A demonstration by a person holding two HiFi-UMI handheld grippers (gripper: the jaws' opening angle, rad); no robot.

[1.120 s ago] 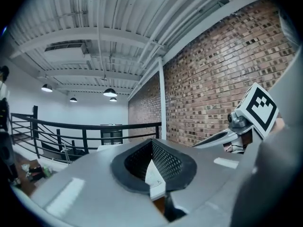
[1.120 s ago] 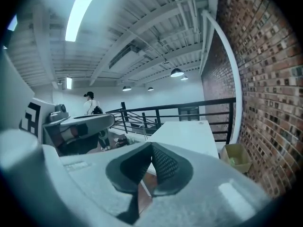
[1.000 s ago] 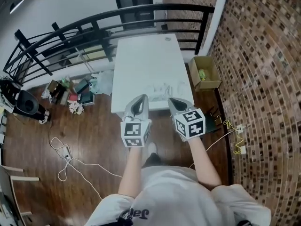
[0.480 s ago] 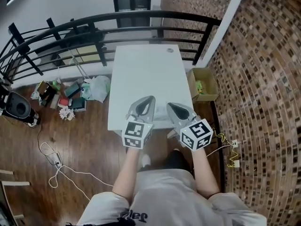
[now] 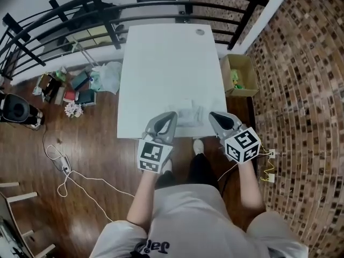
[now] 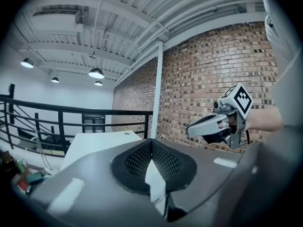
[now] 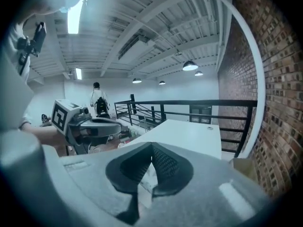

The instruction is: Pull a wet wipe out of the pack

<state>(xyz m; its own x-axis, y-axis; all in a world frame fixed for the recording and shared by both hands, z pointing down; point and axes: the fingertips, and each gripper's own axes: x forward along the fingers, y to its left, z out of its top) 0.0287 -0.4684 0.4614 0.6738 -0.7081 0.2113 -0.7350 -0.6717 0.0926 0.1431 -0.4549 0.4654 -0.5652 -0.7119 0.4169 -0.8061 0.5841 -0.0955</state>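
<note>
- Both my left gripper [image 5: 170, 115] and right gripper [image 5: 213, 115] have their jaws clenched — nothing between them.
- The wet wipe pack [image 5: 189, 114] lies between them on the white counter [image 5: 166, 58].

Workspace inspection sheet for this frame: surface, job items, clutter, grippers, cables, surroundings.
Surface: white table.
Job's things: wipe pack near the table's front edge, between the grippers; neither holds it.
Clutter: heap of bags and books on the floor to the left; cardboard box to the right.
Grippers: left hand-held gripper and right hand-held gripper both shut, empty.
Cables: white cable on the floor to the left; yellow cable to the right.
Surroundings: black railing, brick wall, wood floor.
</note>
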